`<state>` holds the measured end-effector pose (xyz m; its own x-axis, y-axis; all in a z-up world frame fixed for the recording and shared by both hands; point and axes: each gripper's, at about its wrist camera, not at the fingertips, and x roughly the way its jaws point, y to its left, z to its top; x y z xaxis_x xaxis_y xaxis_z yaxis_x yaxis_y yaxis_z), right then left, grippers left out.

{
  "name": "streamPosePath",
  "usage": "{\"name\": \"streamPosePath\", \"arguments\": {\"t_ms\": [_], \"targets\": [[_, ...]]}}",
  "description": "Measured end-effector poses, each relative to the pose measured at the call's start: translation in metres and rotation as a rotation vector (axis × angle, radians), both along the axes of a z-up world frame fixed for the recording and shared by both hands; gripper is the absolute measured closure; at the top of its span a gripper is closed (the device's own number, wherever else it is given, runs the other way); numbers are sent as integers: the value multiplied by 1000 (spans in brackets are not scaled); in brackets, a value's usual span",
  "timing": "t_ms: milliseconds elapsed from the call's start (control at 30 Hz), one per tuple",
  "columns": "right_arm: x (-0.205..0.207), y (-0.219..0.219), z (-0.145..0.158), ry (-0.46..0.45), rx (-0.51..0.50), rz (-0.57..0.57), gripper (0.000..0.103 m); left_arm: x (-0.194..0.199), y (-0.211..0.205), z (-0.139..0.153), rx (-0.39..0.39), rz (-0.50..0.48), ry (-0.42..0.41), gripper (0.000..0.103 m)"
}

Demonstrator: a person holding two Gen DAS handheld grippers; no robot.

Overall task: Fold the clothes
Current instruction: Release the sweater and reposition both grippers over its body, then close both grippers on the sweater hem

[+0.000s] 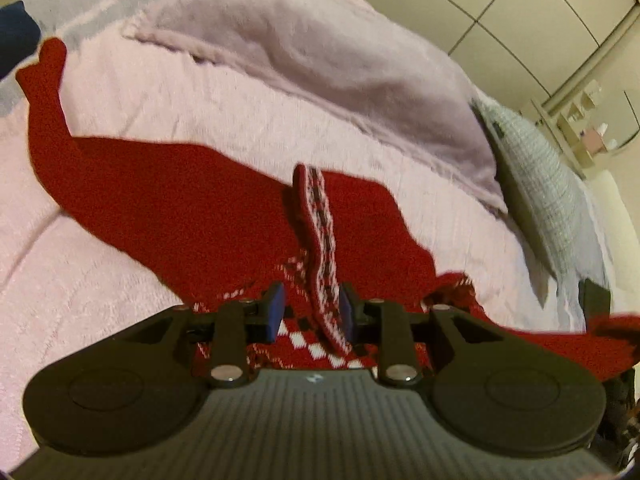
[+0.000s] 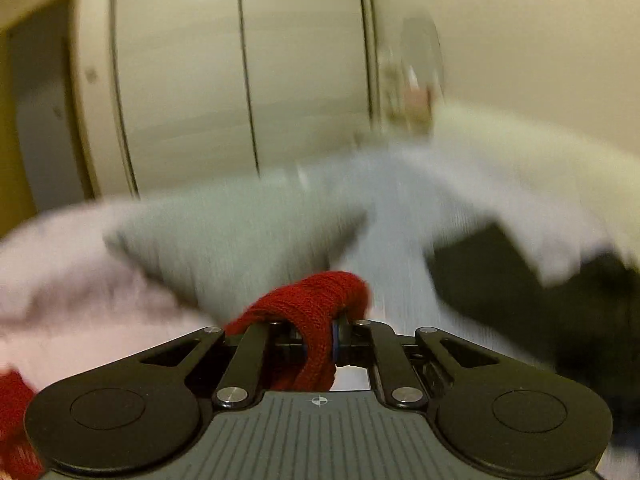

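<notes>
A pink bedspread (image 1: 120, 280) carries the red sweater (image 1: 180, 200), spread loosely and not yet folded flat. The left gripper (image 1: 312, 312) stands partly apart around the patterned collar band (image 1: 320, 232); whether its pads press is unclear. The right gripper (image 2: 316, 340) is clamped on red knit, so folding appears barely begun.

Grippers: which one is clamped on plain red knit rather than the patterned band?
The right gripper: red knit is bunched between its pads. The left gripper straddles the patterned band.

sweater (image 1: 168, 208) lay on bed cover (image 1: 80, 312) | blanket (image 1: 320, 64) behind sweater | pillow (image 1: 548, 192) right of blanket | wardrobe (image 2: 240, 80) behind pillow
</notes>
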<state>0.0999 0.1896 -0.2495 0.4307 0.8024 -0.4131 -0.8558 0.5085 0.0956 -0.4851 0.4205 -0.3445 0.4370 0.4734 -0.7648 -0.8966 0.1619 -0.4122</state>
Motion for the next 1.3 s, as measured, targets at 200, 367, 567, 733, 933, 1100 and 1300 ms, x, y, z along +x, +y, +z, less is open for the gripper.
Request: {"name": "streamPosePath", "arguments": {"t_ms": [200, 367, 567, 733, 933, 1100, 1300], "targets": [[44, -6, -24, 62, -46, -106, 94, -2, -2, -6, -3, 21, 9, 80], [84, 6, -137, 381, -358, -283, 85, -15, -10, -32, -77, 53, 41, 80], [58, -46, -128, 567, -191, -305, 51, -54, -24, -32, -109, 20, 70, 79], [-12, -100, -94, 706, -194, -67, 51, -90, -45, -34, -154, -53, 53, 79], [-142, -180, -112, 898, -349, 86, 51, -143, -96, -43, -231, -164, 55, 78], [-211, -228, -140, 982, -420, 30, 51, -192, -145, -49, -308, -213, 37, 76], [-246, -242, -149, 990, -407, -29, 51, -216, -181, -71, -380, -232, -12, 71]]}}
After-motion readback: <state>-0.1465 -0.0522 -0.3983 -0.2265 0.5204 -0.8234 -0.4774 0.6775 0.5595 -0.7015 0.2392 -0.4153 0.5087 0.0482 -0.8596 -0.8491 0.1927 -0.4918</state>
